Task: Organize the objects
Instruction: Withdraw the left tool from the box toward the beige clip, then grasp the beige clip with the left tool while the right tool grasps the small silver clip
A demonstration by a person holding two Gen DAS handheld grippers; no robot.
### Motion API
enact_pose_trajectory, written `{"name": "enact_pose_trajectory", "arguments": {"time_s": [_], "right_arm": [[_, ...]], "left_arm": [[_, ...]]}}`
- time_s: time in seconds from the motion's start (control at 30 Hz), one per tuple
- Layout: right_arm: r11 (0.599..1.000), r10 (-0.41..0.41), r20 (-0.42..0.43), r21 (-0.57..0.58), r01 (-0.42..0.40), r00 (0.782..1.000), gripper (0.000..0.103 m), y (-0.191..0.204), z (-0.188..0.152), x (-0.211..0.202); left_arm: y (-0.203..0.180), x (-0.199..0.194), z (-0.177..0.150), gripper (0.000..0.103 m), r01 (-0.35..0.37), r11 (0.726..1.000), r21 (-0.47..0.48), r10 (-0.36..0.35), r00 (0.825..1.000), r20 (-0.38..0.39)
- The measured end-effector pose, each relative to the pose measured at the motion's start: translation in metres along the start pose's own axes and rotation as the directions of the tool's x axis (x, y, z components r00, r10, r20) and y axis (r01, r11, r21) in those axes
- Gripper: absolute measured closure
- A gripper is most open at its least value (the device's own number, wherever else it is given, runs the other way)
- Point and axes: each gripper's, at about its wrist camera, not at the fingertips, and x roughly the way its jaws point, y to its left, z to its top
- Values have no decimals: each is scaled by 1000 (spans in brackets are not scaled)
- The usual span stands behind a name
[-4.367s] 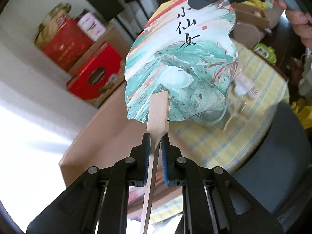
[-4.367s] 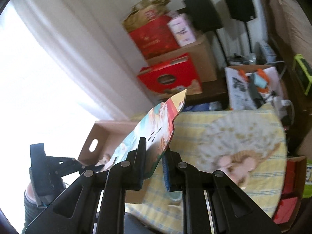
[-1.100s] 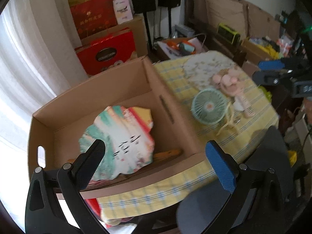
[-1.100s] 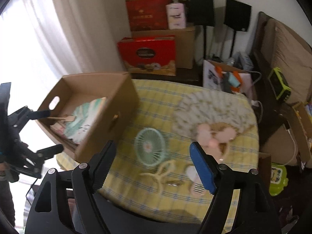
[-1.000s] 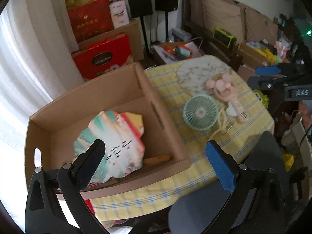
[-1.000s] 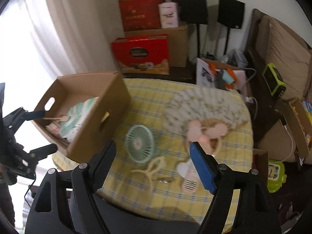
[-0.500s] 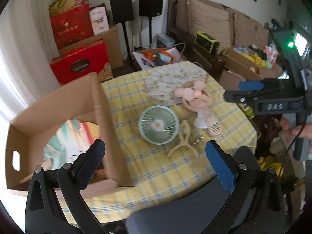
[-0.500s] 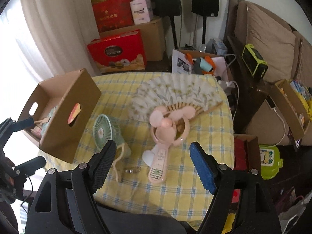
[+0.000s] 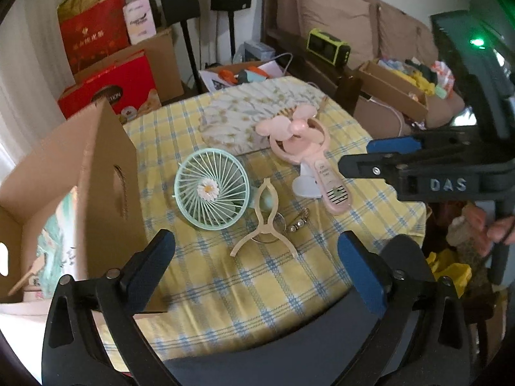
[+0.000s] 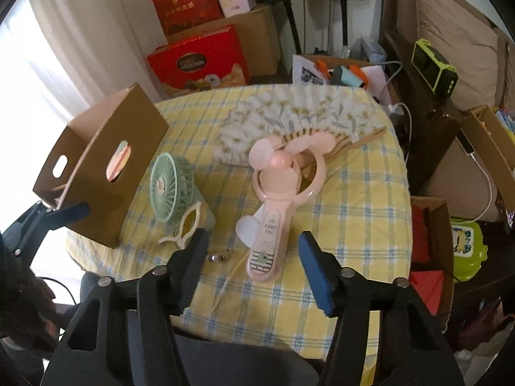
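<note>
Both grippers, left [image 9: 256, 257] and right [image 10: 252, 257], hover with jaws apart, empty; the pink mouse-eared handheld fan [image 10: 278, 193] lies centre-frame on the yellow checked tablecloth [image 10: 354, 209], presumably destined for the brown cardboard box [image 10: 96, 173], left.

Right gripper [image 10: 254, 262] fingers spread wide above pink handheld fan [image 10: 276, 193], green fan [image 10: 167, 188] beside cardboard box [image 10: 106, 167]

Painted fan [image 9: 56, 234] mostly behind box wall [image 9: 106, 193]
</note>
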Motion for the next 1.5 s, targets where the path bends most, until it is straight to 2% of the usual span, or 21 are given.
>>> {"name": "enact_pose_trajectory", "arguments": {"time_s": [0.23, 0.43, 0.6, 0.77, 0.83, 0.9, 0.93, 1.1, 1.23, 1.3, 1.33, 1.4, 1.5], "right_arm": [[1000, 15, -19, 19, -15, 1000, 58, -4, -5, 10], [999, 20, -24, 32, -19, 1000, 71, -6, -7, 16], [999, 30, -29, 35, -29, 999, 73, -7, -9, 19], [1000, 22, -34, 23, -22, 999, 73, -3, -10, 22], [1000, 15, -36, 13, -14, 999, 73, -2, -10, 22], [1000, 11, -38, 6, -11, 999, 73, -1, -11, 23], [1000, 11, -40, 4, -11, 999, 73, 0, -11, 24], [1000, 8, -46, -9, -8, 999, 73, 3, -12, 26], [1000, 7, -51, -17, -8, 999, 73, 7, -12, 27], [1000, 8, -53, -23, -9, 999, 73, 9, -11, 28], [1000, 8, -54, -25, -9, 999, 73, 10, -11, 28], [1000, 10, -54, -24, -11, 998, 73, 11, -11, 28], [1000, 12, -56, -20, -13, 998, 73, 11, -12, 29]], "left_arm": [[0, 26, 1, 9, -9, 1000, -28, 9, 999, -33], [3, 48, 0, 27, -14, 999, -52, 10, 998, -69], [7, 62, 2, 43, -3, 997, -79, -4, 996, -85], [7, 69, 2, 46, -20, 997, -71, 13, 996, -86], [8, 68, 2, 53, -24, 997, -75, 18, 996, -82], [10, 68, 2, 65, -21, 997, -77, 15, 997, -78], [11, 68, 2, 66, -16, 997, -79, 10, 997, -77], [14, 67, 0, 86, 3, 996, -86, -11, 996, -94], [15, 66, -3, 86, 12, 996, -94, -21, 995, -100], [18, 66, -3, 83, 32, 992, -119, -45, 994, -103], [18, 66, -3, 79, 43, 991, -128, -56, 993, -104], [18, 64, -2, 58, 50, 990, -132, -63, 993, -97], [13, 62, -1, 50, 52, 992, -118, -62, 995, -79]]}}
